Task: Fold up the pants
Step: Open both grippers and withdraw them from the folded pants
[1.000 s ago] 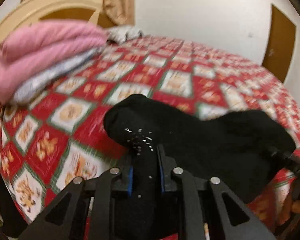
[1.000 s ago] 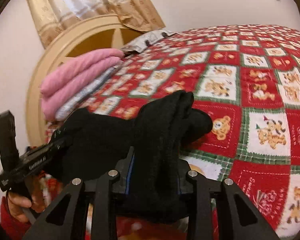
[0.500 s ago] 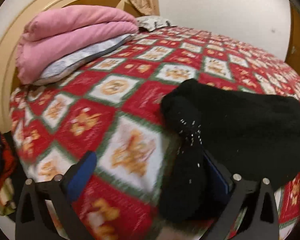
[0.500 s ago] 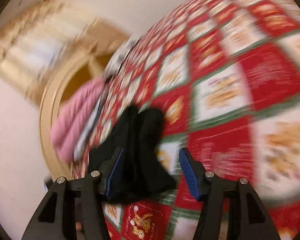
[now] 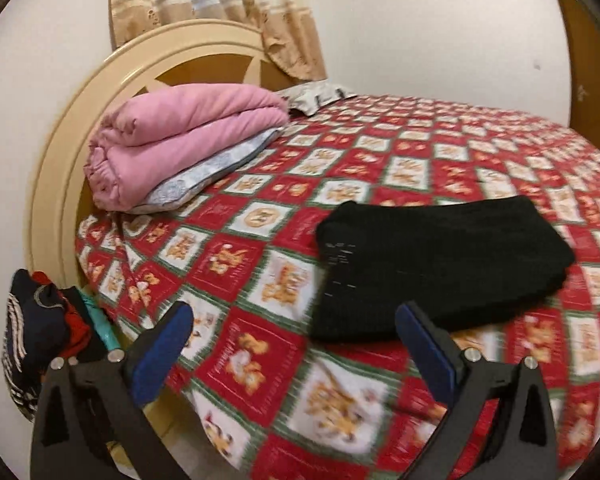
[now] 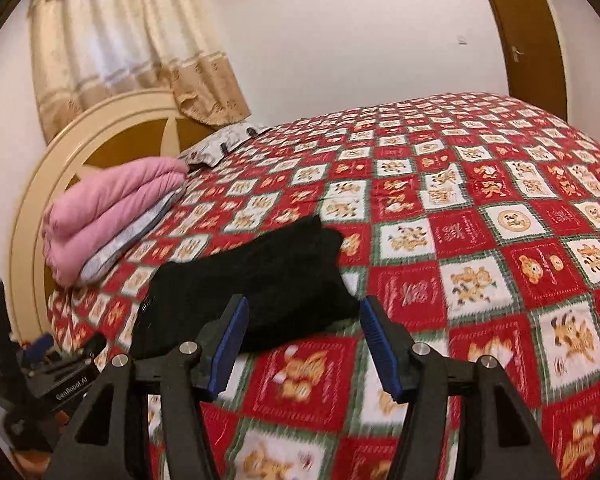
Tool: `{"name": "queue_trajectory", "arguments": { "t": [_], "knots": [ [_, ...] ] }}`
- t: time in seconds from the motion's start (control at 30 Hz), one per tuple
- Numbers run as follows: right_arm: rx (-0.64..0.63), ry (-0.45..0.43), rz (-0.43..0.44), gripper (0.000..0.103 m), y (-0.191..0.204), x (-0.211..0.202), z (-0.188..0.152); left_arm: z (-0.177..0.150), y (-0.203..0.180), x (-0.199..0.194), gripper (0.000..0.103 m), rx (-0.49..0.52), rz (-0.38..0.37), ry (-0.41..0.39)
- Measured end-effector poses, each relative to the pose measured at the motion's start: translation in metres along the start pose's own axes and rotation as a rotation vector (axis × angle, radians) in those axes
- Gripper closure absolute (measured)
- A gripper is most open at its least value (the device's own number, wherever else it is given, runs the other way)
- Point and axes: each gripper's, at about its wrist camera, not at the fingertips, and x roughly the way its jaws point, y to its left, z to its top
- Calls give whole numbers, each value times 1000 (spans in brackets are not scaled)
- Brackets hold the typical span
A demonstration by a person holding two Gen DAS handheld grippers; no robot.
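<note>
The black pants point(image 5: 440, 264) lie folded into a compact bundle on the red patchwork quilt point(image 5: 260, 364), near the bed's front edge. My left gripper point(image 5: 294, 320) hangs open wide in front of the bundle's left end, with only quilt between its blue pads point(image 5: 160, 344). In the right wrist view the same pants point(image 6: 252, 280) lie just beyond my right gripper point(image 6: 305, 312), which is open and holds nothing. Both grippers are off the cloth.
A folded pink blanket point(image 5: 180, 140) rests on a pillow by the round cream headboard point(image 5: 60, 168). A heap of dark and red clothes point(image 5: 40, 332) sits beside the bed at lower left. A brown door point(image 6: 516, 28) stands at the far right wall.
Both grippers let go of the black pants, opened, and drew back and upward. The pants now lie flat on the quilt instead of hanging from the pads.
</note>
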Motion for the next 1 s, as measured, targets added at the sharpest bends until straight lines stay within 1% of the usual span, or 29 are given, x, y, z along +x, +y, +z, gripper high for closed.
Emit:
{"name": "queue_trajectory", "arguments": {
  "t": [0.13,0.2,0.33,0.5,0.7,1.0],
  "knots": [
    [-37,-2,30,43,16,-13,-10,0,-6,-19,0,-6,-34,-33],
    [-44,-4,34,43,19,-16,-11,2,-8,-24,0,-10,-50,-28],
    [-39,-29,35,43,22,-25,-10,1,-10,-27,0,-8,-43,-25],
    [-67,-53,24,43,29,-31,-9,-2,-7,-27,0,-24,-32,-31],
    [-63,-33,31,43,30,-26,-11,-6,-9,-22,0,-22,-37,-14],
    [-59,-35,26,42,30,-26,-12,-7,-12,-22,0,-22,-36,-11]
  ]
}}
